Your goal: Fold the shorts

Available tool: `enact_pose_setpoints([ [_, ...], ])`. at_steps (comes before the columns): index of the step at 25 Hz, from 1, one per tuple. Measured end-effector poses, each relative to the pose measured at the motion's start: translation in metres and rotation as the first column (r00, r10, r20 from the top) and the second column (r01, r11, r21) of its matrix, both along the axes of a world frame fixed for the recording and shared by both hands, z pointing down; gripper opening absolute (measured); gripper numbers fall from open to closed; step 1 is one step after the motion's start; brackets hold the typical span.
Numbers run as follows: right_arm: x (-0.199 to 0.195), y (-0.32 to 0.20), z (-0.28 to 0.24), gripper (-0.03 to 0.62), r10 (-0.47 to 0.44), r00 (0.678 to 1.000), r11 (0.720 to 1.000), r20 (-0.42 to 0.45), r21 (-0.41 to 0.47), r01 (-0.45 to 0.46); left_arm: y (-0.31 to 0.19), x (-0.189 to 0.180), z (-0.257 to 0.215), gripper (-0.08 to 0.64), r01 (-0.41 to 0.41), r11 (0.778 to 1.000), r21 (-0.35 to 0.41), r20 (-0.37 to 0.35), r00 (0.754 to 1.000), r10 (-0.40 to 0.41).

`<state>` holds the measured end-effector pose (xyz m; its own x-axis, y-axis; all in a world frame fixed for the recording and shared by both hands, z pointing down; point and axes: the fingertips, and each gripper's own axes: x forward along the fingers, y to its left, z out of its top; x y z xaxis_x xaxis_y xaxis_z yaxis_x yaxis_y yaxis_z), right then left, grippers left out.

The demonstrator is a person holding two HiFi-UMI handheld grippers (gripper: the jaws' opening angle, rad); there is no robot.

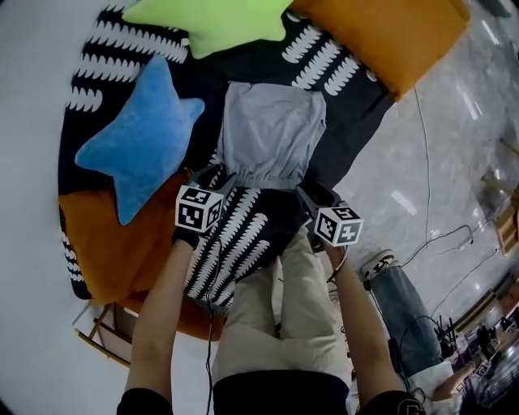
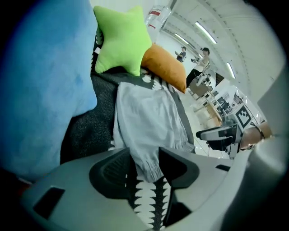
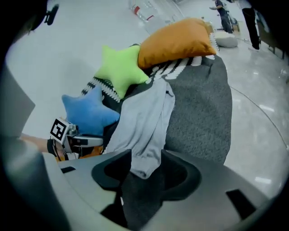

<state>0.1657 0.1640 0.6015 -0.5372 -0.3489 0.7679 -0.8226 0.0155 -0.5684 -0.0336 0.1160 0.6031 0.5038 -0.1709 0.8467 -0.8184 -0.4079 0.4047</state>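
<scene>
The grey shorts lie flat on the dark patterned blanket, with the blue star cushion to their left, the orange pillow at the far right, and the green star cushion just beyond them. My left gripper sits at the near left corner of their gathered edge, and my right gripper at the near right corner. Both pairs of fingers stand apart, each with a corner of the grey cloth lying loose between them rather than pinched.
</scene>
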Motion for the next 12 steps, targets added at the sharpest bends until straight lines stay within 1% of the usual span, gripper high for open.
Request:
enact_pose_setpoints([
  [2,0.016,-0.038,-0.007,0.227,0.042,0.999,0.999,-0.033,0.036,-0.041,-0.034,-0.004,-0.008,0.245,-0.009,1.0,0.016,0.014,1.0,0.008],
  [5,0.019,-0.098,-0.011,0.257,0.093,0.993,0.994,-0.067,0.07,-0.088,-0.086,-0.018,-0.01,0.302,-0.016,1.0,0.02,0.044,0.999,0.016],
  [7,0.01,-0.13,-0.01,0.271,0.103,0.99,0.991,-0.091,0.089,-0.095,-0.113,-0.027,-0.004,0.316,-0.01,1.0,0.021,0.066,0.998,0.008],
  [9,-0.006,-0.154,-0.01,0.29,0.1,0.989,0.992,-0.111,0.094,-0.09,-0.134,-0.032,-0.001,0.325,0.004,1.0,0.016,0.07,0.997,-0.005],
  [12,-0.029,-0.17,-0.012,0.313,0.096,0.983,0.992,-0.158,0.094,-0.082,-0.144,-0.032,0.0,0.333,0.033,0.999,0.005,0.072,0.997,-0.033],
])
